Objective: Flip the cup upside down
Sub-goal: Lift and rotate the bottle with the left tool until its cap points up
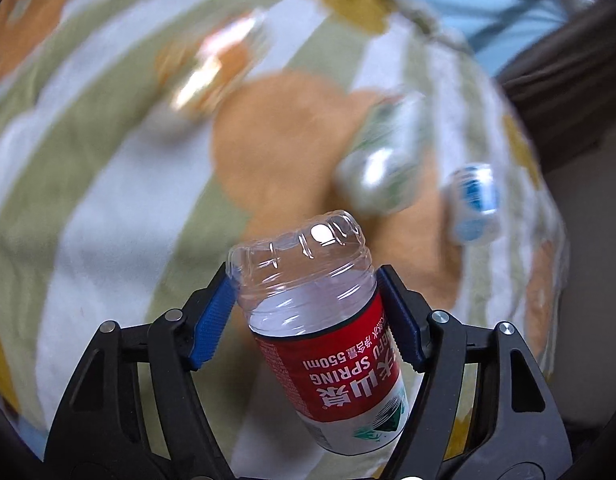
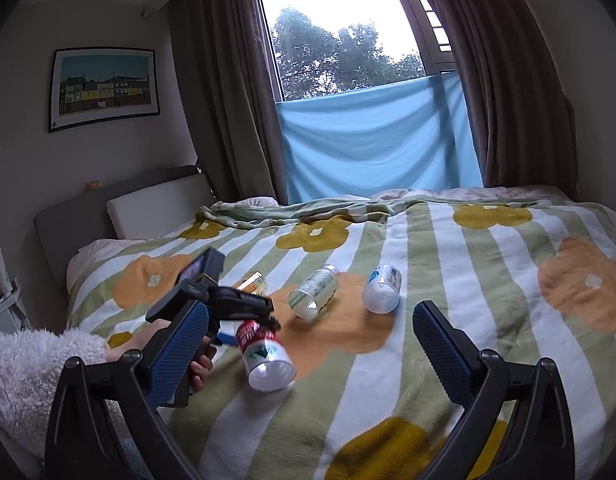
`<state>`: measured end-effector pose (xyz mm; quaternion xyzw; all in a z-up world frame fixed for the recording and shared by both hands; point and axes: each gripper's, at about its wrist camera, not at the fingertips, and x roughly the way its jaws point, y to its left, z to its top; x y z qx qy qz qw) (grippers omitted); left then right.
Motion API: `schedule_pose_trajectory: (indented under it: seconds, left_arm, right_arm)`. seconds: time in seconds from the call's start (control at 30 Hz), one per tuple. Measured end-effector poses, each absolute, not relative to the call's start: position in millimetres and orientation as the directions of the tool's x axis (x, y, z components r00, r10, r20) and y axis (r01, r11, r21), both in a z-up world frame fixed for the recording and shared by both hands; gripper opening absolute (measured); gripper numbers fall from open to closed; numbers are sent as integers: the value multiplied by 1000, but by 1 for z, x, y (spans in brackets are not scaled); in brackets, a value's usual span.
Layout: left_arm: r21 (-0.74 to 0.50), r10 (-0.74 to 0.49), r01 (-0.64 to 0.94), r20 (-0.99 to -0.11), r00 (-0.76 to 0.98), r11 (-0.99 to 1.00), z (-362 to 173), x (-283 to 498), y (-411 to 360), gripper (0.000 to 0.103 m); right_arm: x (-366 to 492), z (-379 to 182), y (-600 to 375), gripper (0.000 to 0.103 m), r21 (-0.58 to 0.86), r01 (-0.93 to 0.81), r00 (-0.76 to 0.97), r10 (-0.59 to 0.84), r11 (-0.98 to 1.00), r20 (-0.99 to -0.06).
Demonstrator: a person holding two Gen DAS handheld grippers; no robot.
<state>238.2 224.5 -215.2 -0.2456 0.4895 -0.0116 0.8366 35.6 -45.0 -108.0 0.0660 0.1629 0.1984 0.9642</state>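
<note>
Clear, thin plastic with a red label, the cut-bottle cup (image 1: 320, 320) sat clamped between the left tool's (image 1: 308, 308) blue ribbed pads, tilted over the striped fleece bed (image 2: 448, 264). It looked light, slick and easily crushed, best held mid-body. The right tool (image 2: 308, 360) gaped wide, empty.

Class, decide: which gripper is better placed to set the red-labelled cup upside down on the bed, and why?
Left. The left gripper already clamps the red-labelled cup, while the right gripper hangs open and apart.
</note>
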Motion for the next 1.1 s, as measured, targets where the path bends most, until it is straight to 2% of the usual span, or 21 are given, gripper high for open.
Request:
schedule_pose_trajectory:
  seconds: [0.07,0.17,0.3,0.33,0.6,0.8,0.97,1.1]
  left_arm:
    - [-350,-210,-119,-765,609,929,-189,233,211,68]
    - [-158,-127,28,-665,736,987,-159,216,185,68]
    - [96,-96,167,-509,855,981,-155,192,149,68]
    - [121,-105,188,-495,863,975,-158,190,145,68]
    - [174,-124,247,-520,845,953,-193,199,132,68]
    - [136,-152,275,-567,810,952,-201,196,140,68]
    - [83,-184,318,-670,720,944,-205,191,145,67]
    - [52,-199,313,-670,715,948,-196,182,151,66]
  right_arm:
    - [36,-108,-45,103,195,-363,868,407,911,-284]
    - [37,-109,-42,103,190,-364,870,406,912,-281]
    - [40,-112,-37,103,189,-361,870,403,913,-284]
    - [41,-113,-36,103,192,-361,869,403,913,-285]
    - [47,-121,-32,103,190,-326,872,372,926,-317]
    - [49,-123,-30,103,202,-317,871,369,927,-326]
    - [48,-119,-24,103,194,-331,865,379,923,-328]
    - [44,-116,-18,103,192,-342,863,388,920,-322]
